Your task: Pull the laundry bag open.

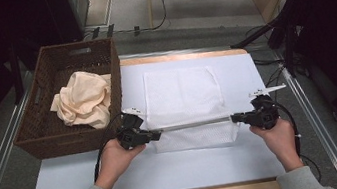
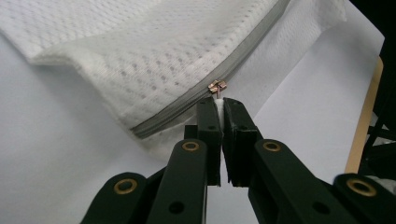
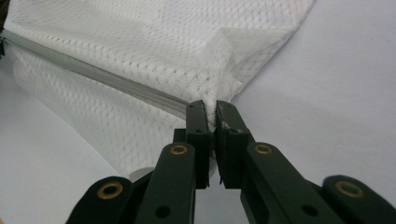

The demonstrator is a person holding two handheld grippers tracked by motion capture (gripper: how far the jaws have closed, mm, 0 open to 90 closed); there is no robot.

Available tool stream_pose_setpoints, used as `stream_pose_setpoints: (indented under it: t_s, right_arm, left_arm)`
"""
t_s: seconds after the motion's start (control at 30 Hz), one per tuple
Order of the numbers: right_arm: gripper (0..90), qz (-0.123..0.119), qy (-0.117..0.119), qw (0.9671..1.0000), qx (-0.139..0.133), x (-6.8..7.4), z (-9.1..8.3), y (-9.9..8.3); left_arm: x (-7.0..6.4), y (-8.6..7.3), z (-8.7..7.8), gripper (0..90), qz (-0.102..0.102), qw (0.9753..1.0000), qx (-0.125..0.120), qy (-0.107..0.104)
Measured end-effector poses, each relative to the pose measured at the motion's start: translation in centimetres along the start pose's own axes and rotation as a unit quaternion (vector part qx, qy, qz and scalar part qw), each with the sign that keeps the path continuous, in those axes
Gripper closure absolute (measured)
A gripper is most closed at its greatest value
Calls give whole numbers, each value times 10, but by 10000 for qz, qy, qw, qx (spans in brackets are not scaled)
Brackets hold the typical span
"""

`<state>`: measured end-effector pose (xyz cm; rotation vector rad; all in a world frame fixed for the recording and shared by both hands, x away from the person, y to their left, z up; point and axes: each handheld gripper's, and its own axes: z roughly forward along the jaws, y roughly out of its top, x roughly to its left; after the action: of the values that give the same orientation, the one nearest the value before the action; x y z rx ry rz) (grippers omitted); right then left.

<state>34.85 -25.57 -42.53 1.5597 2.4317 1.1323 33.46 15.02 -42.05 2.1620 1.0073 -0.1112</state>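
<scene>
Grey sleeves are cut off at the bottom edge of the high view, and from them two hands are seen holding the left gripper [image 1: 158, 134] and the right gripper [image 1: 233, 117] at opposite ends of a white mesh bag [image 1: 183, 97]. That bag is laid flat on the pale blue mat [image 1: 68, 180], its long zipper edge stretched straight across the table from one gripper to the other, with a strip of mesh folded down toward the person below that line. A brown wicker basket [image 1: 44, 138] with a cream cloth [image 1: 84, 99] bunched inside is parked just off the mat's left side, something neither gripper view picks up. Jaw detail can't really be made out from up there, too small. Over in the left gripper view, the left gripper [image 2: 222, 106] is shown pressed nearly together on a white tab hanging from the small metal zipper pull [image 2: 217, 86], and the grey zipper [image 2: 224, 77] is seen running away up to the right; how much tab is pinched is hidden between the pads. In the right gripper view, the right gripper [image 3: 212, 112] is clamped on a bunched corner of mesh right where the zipper tape [image 3: 93, 74] ends, the far end being cut off at the left edge.
</scene>
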Motion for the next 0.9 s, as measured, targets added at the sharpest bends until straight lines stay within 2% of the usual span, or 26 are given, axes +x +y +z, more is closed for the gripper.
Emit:
stream_pose_setpoints:
  t_s: [0.2,0.43,0.6,0.9]
  right_arm:
    - [860,-63,18,10000,62,1,2,1]
    - [860,-129,152,9998,-17,4,1,5]
    - [860,-187,197,9996,23,7,3,7]
    - [861,-279,158,9995,67,8,5,10]
  left_arm:
    - [-1,-4,-5,869,10,10000,-14,96]
    - [2,-10,-12,869,-83,9998,-122,166]
    - [2,-14,-15,869,-141,9995,-177,224]
    - [5,-20,-20,869,-213,9990,-189,351]
